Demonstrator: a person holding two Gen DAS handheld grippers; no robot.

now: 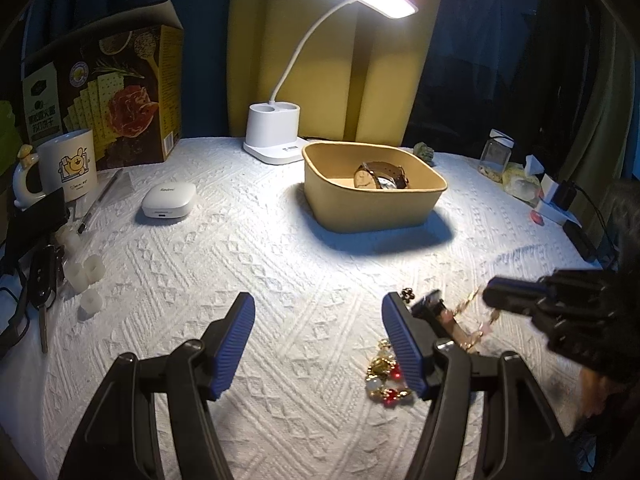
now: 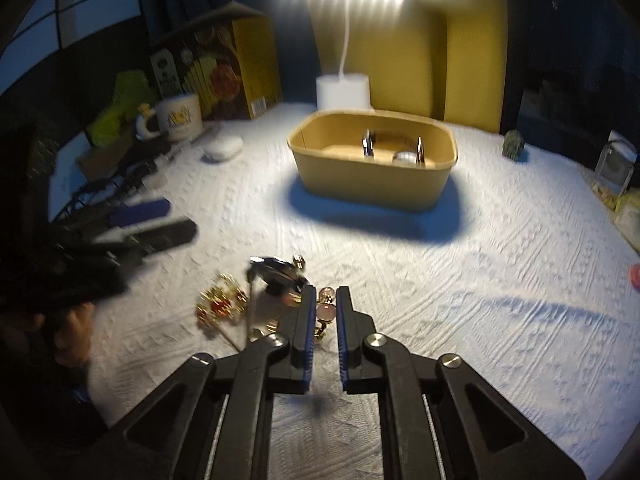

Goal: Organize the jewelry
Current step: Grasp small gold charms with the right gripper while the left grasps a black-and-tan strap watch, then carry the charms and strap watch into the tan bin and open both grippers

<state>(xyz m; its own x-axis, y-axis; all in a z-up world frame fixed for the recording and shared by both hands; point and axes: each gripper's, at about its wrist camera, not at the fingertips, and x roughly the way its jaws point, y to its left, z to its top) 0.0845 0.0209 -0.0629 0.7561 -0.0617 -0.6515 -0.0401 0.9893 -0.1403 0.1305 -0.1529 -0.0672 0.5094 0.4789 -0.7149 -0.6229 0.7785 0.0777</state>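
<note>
A tan box (image 1: pixel 374 200) (image 2: pixel 372 178) stands mid-table with a brown-strap watch (image 1: pixel 378 176) inside. A pile of jewelry lies near the front: a gold and red beaded piece (image 1: pixel 384 380) (image 2: pixel 220 304), a dark hair clip (image 2: pixel 276 274), and a gold chain with pink beads (image 1: pixel 476 328) (image 2: pixel 326 312). My left gripper (image 1: pixel 318 344) is open and empty, just left of the pile. My right gripper (image 2: pixel 325 300) is nearly closed around the pink-bead chain; it shows blurred in the left wrist view (image 1: pixel 460 300).
A white desk lamp (image 1: pixel 276 136) stands behind the box. A cracker box (image 1: pixel 116 92), a mug (image 1: pixel 68 168), a white earbud case (image 1: pixel 168 200), keys (image 1: pixel 40 280) and small white cups (image 1: pixel 90 276) sit left. A jar (image 1: pixel 494 154) and chargers (image 1: pixel 560 196) sit right.
</note>
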